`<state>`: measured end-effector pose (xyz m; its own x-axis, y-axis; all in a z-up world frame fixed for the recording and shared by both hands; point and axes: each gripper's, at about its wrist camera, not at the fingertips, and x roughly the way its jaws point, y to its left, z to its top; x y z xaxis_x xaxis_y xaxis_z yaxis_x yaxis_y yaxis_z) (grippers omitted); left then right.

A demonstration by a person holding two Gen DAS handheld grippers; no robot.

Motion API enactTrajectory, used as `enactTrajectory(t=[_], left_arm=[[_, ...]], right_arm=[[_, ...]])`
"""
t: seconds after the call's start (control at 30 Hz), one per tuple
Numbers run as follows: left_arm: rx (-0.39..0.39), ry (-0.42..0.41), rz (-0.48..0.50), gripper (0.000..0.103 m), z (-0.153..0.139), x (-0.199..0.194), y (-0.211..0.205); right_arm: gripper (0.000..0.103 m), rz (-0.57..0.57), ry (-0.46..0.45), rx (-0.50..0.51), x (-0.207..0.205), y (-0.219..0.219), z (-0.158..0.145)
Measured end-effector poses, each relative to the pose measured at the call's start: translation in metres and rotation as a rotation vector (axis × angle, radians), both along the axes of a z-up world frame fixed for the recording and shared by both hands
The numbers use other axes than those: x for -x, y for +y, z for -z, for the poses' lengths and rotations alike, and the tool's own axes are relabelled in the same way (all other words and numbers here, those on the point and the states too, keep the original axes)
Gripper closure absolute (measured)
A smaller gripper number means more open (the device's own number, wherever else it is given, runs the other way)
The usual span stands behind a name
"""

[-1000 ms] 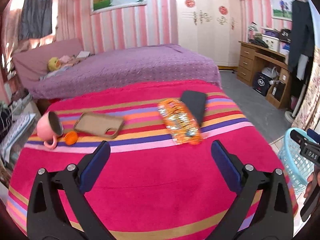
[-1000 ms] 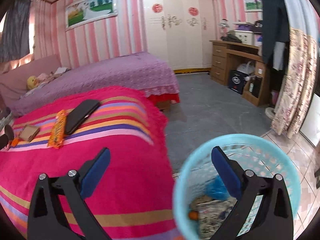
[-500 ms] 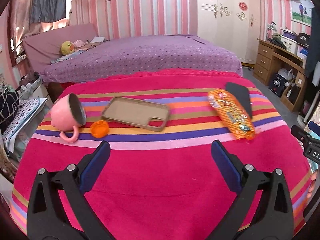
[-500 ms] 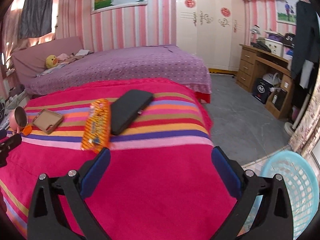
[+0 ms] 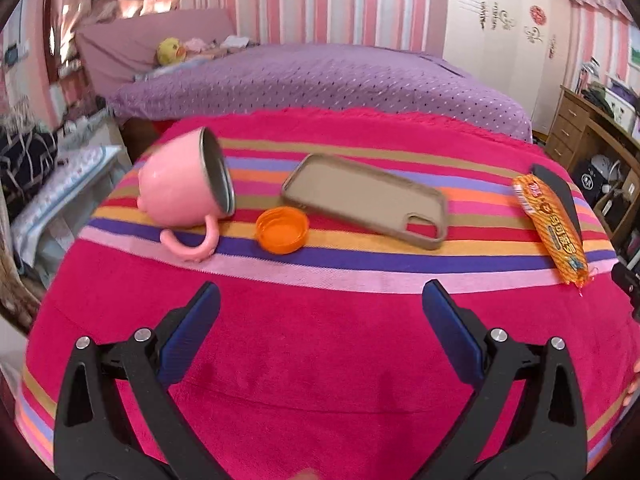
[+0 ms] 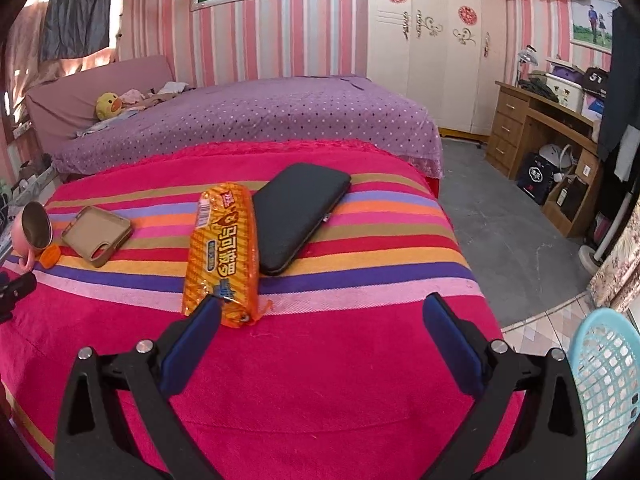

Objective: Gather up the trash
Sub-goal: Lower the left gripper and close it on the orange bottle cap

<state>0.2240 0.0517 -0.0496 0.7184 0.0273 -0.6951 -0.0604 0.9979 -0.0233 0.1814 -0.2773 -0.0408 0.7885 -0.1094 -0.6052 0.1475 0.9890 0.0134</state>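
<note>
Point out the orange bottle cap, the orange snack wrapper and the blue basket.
orange bottle cap (image 5: 282, 229): left wrist view, its open inside.
orange snack wrapper (image 6: 224, 256): right wrist view, middle of the printed face.
blue basket (image 6: 608, 376): right wrist view, its mesh wall.

A surface draped in a red blanket (image 5: 320, 344) with bands of coloured stripes carries everything. On the striped band, from left to right, lie a pink mug (image 5: 180, 190) tipped on its side with its handle toward the camera, an orange bottle cap (image 5: 282, 229) just beside the mug's rim, a tan phone case (image 5: 366, 200) lying hollow side up, an orange snack wrapper (image 6: 222, 254) and a black case (image 6: 298, 216) touching the wrapper's right edge. A light blue basket (image 6: 608, 384) stands on the tiled floor (image 6: 536, 330) off the blanket's right end.
</note>
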Motion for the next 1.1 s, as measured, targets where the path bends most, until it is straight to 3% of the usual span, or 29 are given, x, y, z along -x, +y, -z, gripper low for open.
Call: enactTrajectory(t=[0.17, 0.53, 0.7, 0.93, 1.03, 1.1], left_arm=[[0.021, 0.034, -0.046, 0.006, 0.008, -0.014, 0.018], [0.031, 0.049, -0.014, 0.008, 0.013, -0.047, 0.024], [0.008, 0.09, 0.008, 0.029, 0.018, -0.063, 0.018], [0.015, 0.105, -0.005, 0.03, 0.021, -0.078, 0.022], [0.013, 0.101, -0.01, 0.042, 0.021, -0.078, 0.022], [0.006, 0.094, 0.001, 0.057, 0.021, -0.077, 0.022]], right_arm=[[0.005, 0.026, 0.035, -0.038, -0.007, -0.008, 0.005], [0.004, 0.013, 0.005, -0.097, -0.024, -0.013, 0.003], [0.004, -0.006, -0.034, -0.117, -0.025, -0.015, -0.002], [0.004, -0.008, 0.0, -0.093, -0.032, -0.004, 0.001], [0.004, -0.019, 0.015, -0.079, -0.033, 0.0, 0.003], [0.004, -0.037, 0.029, -0.095, -0.035, 0.002, 0.004]])
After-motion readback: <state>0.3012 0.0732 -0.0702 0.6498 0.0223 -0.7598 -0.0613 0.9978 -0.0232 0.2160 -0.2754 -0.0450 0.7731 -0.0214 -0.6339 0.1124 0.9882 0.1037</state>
